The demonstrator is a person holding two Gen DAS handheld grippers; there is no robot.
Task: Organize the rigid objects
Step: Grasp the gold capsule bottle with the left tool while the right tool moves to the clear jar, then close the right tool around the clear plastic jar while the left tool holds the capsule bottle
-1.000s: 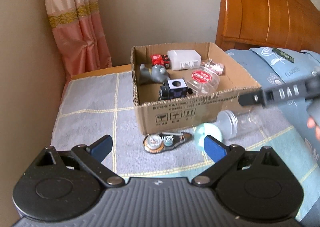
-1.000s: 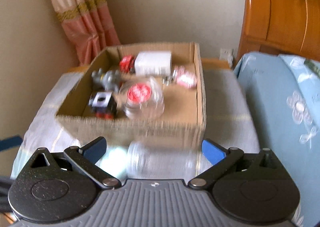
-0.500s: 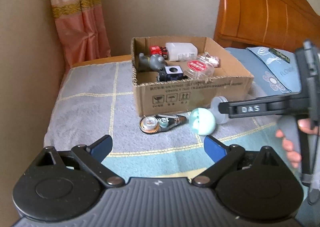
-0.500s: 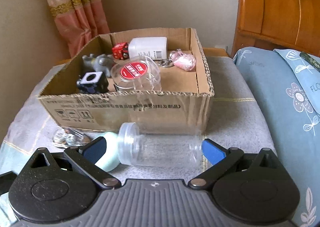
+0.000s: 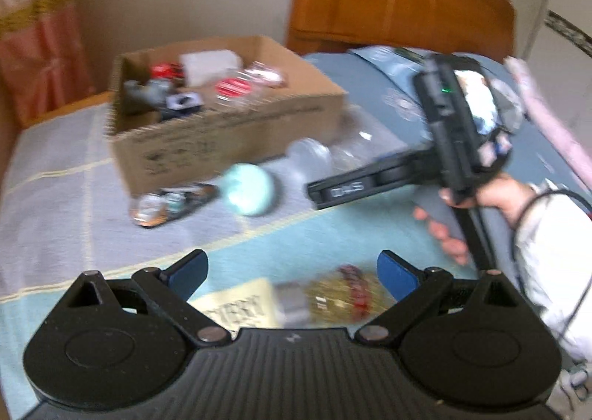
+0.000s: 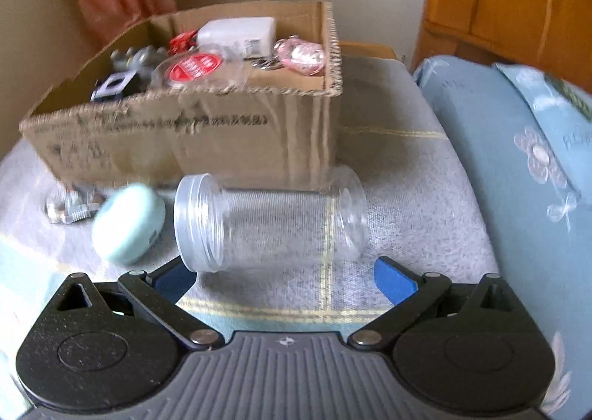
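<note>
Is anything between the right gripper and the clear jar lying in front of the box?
Nothing visible. The right gripper is open with the clear jar straight ahead on the blanket; the mint round case sits off to the jar's left, outside the path.

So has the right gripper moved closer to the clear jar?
Yes. The right gripper has closed in on the clear jar lying before the cardboard box.

Left wrist view is motion-blurred throughout — print on the cardboard box (image 5: 229, 146) unreadable, items inside just colour blobs. Flat gadget (image 5: 174, 202) at lower left of the box can't be identified. Yellow card (image 5: 240, 305) and gold packet (image 5: 340, 300) at lower centre are partly hidden behind the left gripper (image 5: 292, 272). Right wrist view — clear jar (image 6: 270, 220) hides its own contact with the box; left fingertip tucked behind the jar's mouth.
</note>
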